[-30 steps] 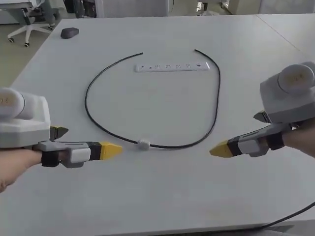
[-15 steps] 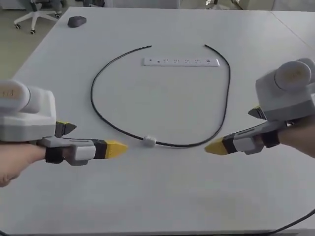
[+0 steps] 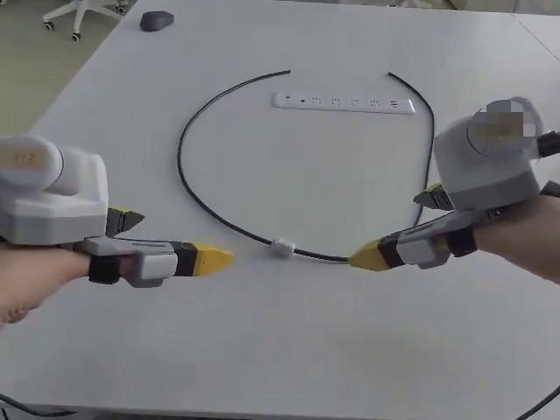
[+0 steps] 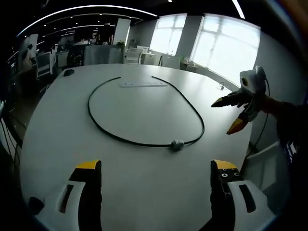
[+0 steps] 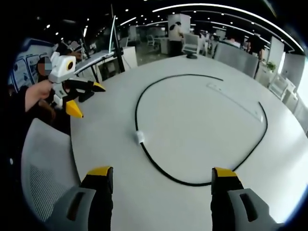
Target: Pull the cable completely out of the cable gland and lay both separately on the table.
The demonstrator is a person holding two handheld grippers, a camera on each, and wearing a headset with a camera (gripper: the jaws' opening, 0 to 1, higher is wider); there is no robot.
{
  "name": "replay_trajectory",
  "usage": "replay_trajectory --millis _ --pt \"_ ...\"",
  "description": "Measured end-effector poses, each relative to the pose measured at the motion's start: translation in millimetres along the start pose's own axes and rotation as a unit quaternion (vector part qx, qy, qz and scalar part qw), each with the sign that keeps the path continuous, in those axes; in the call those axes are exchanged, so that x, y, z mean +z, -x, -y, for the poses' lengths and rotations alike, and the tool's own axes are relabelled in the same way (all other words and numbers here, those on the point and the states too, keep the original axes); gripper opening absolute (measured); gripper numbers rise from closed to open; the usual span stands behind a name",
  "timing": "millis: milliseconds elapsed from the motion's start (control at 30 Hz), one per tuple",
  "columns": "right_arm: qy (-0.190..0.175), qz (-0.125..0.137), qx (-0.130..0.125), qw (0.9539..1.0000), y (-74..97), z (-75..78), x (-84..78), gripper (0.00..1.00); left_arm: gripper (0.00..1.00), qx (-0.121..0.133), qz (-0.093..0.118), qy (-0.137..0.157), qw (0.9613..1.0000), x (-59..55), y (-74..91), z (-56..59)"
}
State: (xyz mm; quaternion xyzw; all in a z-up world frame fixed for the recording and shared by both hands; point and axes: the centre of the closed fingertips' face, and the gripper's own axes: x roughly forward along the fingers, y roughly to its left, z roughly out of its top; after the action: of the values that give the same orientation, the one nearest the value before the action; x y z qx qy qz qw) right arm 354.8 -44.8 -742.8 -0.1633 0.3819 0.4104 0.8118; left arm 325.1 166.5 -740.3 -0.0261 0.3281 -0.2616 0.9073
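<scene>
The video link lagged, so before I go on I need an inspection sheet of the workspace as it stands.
Surface: white table, flat and well lit.
Job's things: black cable lies in an open loop. The white cable gland sits on its near stretch, with cable running out both sides, so they are not yet separated.
Clutter: white power strip between the cable's two ends; dark mouse-shaped object near the far corner.
Grippers: left tool and right tool are both open and hold nothing, one on either side of the gland.
Cables: second dark lead at the near right edge.
Surroundings: office chair beyond the table; windows.
</scene>
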Motion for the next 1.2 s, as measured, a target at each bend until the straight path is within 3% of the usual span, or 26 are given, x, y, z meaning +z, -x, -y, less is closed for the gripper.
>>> replay_trajectory --millis 100,467,967,1067,1200 --pt "0.005 0.004 0.014 0.9999 -5.8 -5.6 4.8 0.74 0.91 -0.006 -0.003 0.016 0.9998 -2.7 -1.1 -0.3" --pt "0.028 0.022 0.048 0.9982 -25.5 -22.2 25.2 0.41 0.87 -0.010 0.001 0.016 0.9998 -2.0 -1.8 0.3" --pt "0.084 0.006 0.085 0.9928 -63.2 -44.9 29.1 0.26 0.84 -0.014 0.004 0.022 0.9996 -4.6 -2.6 -3.6" --pt "0.085 0.007 0.091 0.9922 -70.1 -48.0 30.0 0.27 0.86 -0.012 -0.003 0.025 0.9996 -7.7 -3.5 -5.1" --pt "0.092 0.002 0.097 0.9910 -79.7 -51.4 27.7 0.26 0.86 -0.015 0.004 0.028 0.9995 -5.6 -4.1 -5.1"
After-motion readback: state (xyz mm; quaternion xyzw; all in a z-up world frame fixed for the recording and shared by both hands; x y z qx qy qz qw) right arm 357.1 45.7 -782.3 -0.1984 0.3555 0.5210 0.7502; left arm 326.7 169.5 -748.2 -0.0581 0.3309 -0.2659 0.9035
